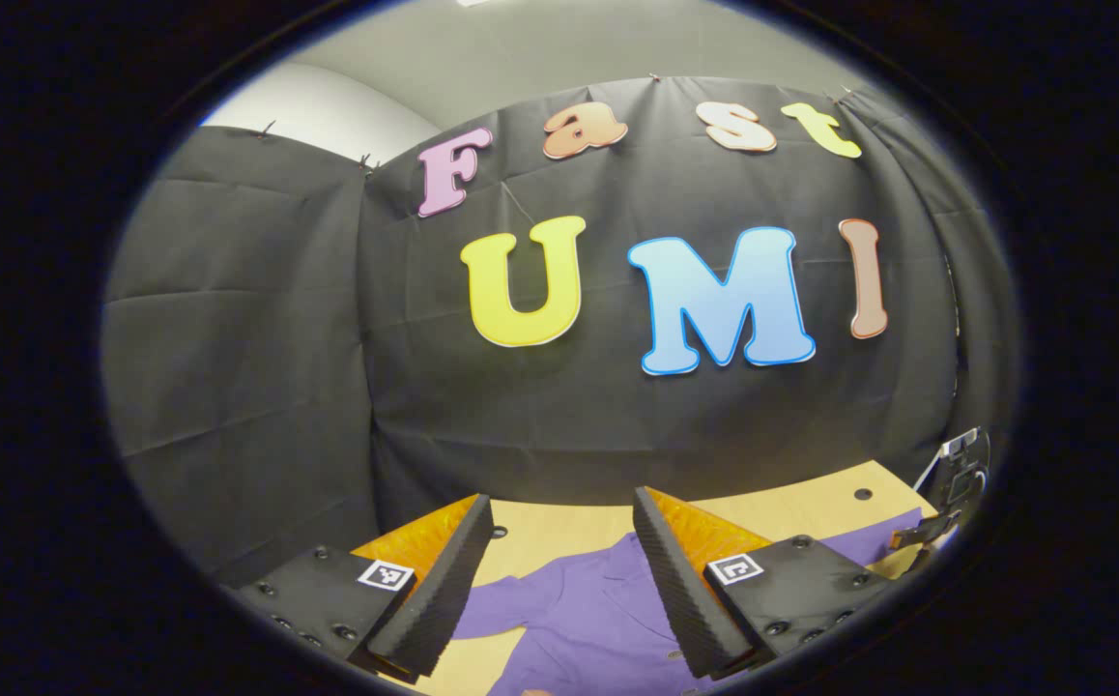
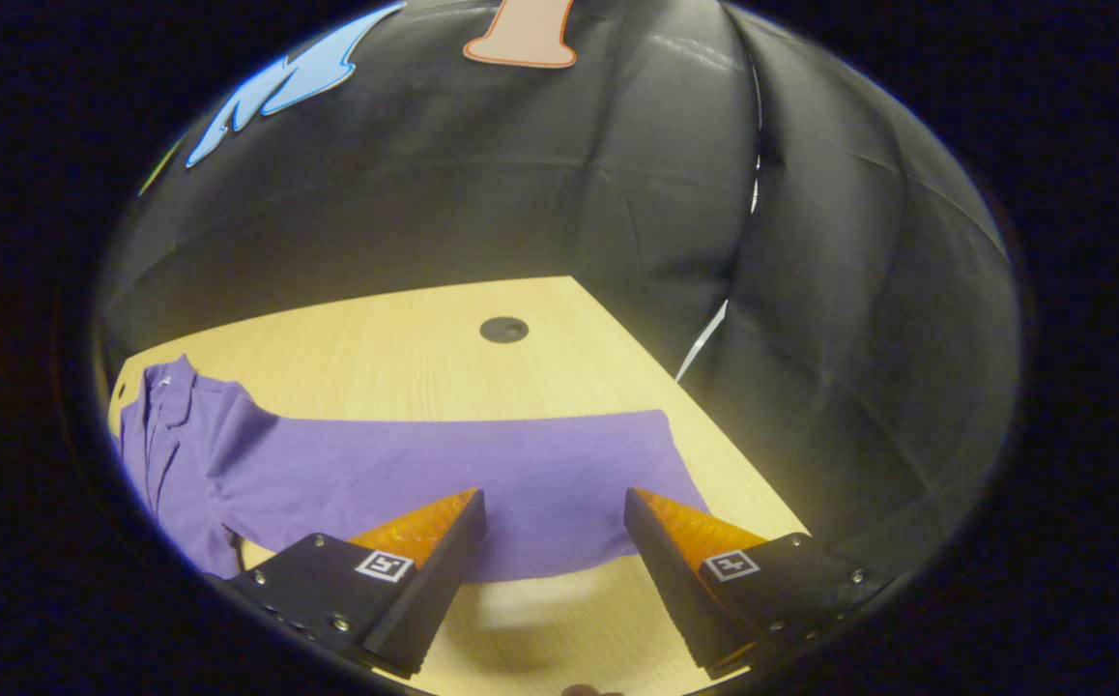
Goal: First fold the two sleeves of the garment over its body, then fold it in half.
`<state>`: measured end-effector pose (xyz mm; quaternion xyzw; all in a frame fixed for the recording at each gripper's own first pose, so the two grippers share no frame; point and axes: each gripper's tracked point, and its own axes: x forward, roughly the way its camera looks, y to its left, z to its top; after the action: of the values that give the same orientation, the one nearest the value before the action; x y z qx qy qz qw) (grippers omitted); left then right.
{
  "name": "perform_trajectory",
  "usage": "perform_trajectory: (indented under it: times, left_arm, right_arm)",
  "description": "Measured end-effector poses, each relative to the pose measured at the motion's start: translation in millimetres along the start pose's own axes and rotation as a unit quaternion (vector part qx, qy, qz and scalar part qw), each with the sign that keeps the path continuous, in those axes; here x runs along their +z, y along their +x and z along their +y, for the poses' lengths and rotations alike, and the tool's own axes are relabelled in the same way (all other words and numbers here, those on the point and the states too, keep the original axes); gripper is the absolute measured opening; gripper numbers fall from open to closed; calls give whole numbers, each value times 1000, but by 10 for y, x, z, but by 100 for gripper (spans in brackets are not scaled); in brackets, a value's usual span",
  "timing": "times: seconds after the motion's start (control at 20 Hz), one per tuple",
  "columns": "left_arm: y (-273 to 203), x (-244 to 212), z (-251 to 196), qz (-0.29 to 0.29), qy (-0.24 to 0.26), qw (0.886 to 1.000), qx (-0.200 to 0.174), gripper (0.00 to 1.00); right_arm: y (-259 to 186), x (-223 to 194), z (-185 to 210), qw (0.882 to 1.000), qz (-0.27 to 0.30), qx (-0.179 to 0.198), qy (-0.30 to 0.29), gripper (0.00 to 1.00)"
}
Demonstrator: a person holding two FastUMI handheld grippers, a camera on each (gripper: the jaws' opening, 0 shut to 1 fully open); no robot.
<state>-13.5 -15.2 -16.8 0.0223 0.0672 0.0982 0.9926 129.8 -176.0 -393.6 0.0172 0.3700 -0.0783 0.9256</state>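
Pale wood makes up the counter [image 2: 405, 358], the biggest thing here, and it carries a purple shirt [image 2: 444, 464] spread out flat. In the right gripper view the shirt's collar [image 2: 168, 387] lies toward the far left of the counter, and one long sleeve [image 2: 540, 483] stretches out to the right, its end near the counter's right edge. Lying flat and open like this, the shirt looks ready for folding, and by the look of it neither sleeve has been brought over the body yet, so the task seems to be at its very start.

Next in size, the right hand-held gripper [image 2: 555, 541] hangs just over the outstretched sleeve with its fingers spread wide and nothing between them. It is probably placed there because that sleeve is the first part to pick up; whether the fingertips touch the cloth cannot be told.

In the left gripper view, the left hand-held gripper [image 1: 564, 565] is likewise wide open and empty. It points more toward the booth wall than down, with the collar end of the shirt [image 1: 588, 609] showing below and between its fingers, so it appears to be held higher, waiting its turn.

Smallest is a round dark hole [image 2: 503, 330] in the counter, well behind the sleeve and out of the way
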Motion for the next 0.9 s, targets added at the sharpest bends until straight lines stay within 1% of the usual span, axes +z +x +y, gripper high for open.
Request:
perform_trajectory:
  times: [0.15,0.3,0.35,0.4,0.5,0.55,0.6,0.65,0.7,0.8,0.9]
  left_arm:
    - [-9,-32,55,6,-2,1000,8,95]
    - [-5,-51,113,10,-3,1000,15,95]
    - [-4,-45,133,10,-4,1000,16,95]
    - [0,-52,144,10,-5,1000,17,95]
    - [11,-73,155,12,-7,1000,17,95]
    - [9,-86,157,13,-7,1000,16,95]
    - [6,-111,174,14,-8,1000,17,95]
    - [4,-107,193,15,-7,1000,16,95]
    - [-2,-133,241,17,-5,1000,18,96]
    - [-7,-153,285,20,-5,1000,18,96]
    - [-14,-203,326,24,-4,1000,19,96]
  right_arm:
    - [87,-164,4,1000,29,0,4,94]
    - [82,-196,28,999,39,5,16,95]
    - [77,-235,48,999,43,18,19,96]
    - [100,-249,86,998,46,26,28,99]
    - [97,-228,126,997,48,35,39,90]
    - [102,-246,197,997,47,42,37,89]
    - [120,-252,257,997,50,38,38,64]
    - [126,-225,296,996,48,49,50,64]
    - [91,-240,303,995,59,35,67,13]
    - [142,-194,318,994,65,23,81,13]
    - [86,-189,338,994,74,18,85,2]
